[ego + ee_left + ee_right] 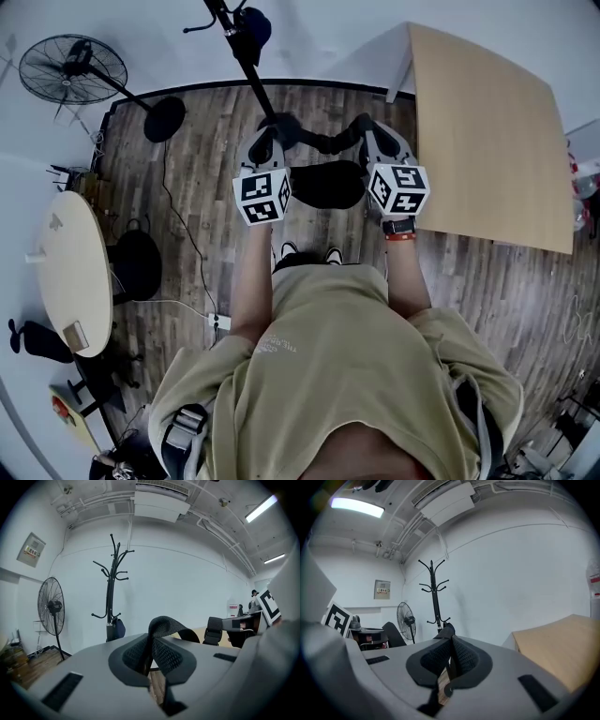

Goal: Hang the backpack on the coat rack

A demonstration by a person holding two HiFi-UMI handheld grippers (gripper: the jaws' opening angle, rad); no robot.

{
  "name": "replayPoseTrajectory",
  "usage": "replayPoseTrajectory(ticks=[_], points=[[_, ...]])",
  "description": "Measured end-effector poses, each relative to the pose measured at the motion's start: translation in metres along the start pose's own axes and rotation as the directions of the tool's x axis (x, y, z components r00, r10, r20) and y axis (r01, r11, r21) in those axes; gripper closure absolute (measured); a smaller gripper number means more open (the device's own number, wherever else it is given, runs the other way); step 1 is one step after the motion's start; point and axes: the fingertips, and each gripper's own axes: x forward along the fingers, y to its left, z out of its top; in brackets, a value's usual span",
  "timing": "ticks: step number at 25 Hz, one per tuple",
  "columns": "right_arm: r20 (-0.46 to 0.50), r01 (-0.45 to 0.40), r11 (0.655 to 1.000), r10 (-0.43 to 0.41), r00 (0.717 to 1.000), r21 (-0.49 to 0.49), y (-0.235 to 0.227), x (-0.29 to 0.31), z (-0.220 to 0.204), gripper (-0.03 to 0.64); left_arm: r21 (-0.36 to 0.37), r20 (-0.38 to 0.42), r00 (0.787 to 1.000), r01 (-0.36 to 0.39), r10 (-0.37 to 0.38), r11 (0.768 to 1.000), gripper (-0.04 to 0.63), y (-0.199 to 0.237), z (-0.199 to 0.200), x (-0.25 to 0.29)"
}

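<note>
The black backpack (pixel 325 184) hangs between my two grippers above the wooden floor. Its top strap (pixel 322 142) spans from one gripper to the other. My left gripper (pixel 270 133) is shut on a loop of black webbing strap (pixel 165 625). My right gripper (pixel 372 132) is shut on the strap's other end (pixel 445 633). The black coat rack (pixel 240 42) stands just ahead, by the white wall. It is upright, with curved hooks at the top (pixel 112 565) (pixel 434 586). Both grippers point roughly level toward it.
A dark blue item (pixel 117 628) hangs low on the rack. A standing fan (pixel 75 67) (pixel 52 609) is to the rack's left. A wooden table (pixel 487 131) (pixel 560 641) stands at the right. A round table (pixel 70 272) and cables lie at the left.
</note>
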Motion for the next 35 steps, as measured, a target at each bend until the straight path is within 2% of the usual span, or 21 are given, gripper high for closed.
replayPoseTrajectory(ticks=[7,13,19,24,35], points=[[-0.034,-0.031,0.999,0.031,0.999,0.007,-0.008,0.022,-0.007,0.599,-0.015,-0.033,0.999,-0.011,0.011,1.0,0.565,0.0,-0.011,0.015],[-0.05,-0.011,1.0,0.012,0.999,0.019,-0.02,0.05,-0.015,0.598,-0.023,-0.029,1.0,0.009,-0.01,1.0,0.565,0.009,-0.015,0.046],[-0.07,-0.004,1.0,0.005,0.998,0.005,-0.031,0.108,-0.011,0.598,-0.048,-0.022,1.0,0.011,-0.012,0.999,0.565,0.037,-0.012,0.103],[-0.073,-0.004,1.0,0.004,0.997,0.003,-0.035,0.153,0.003,0.598,-0.058,-0.008,1.0,0.009,-0.009,0.998,0.565,0.062,0.006,0.143],[-0.05,-0.003,1.0,0.002,0.999,-0.02,-0.028,0.236,0.034,0.598,-0.08,0.022,1.0,0.011,-0.009,0.997,0.565,0.116,0.029,0.205]])
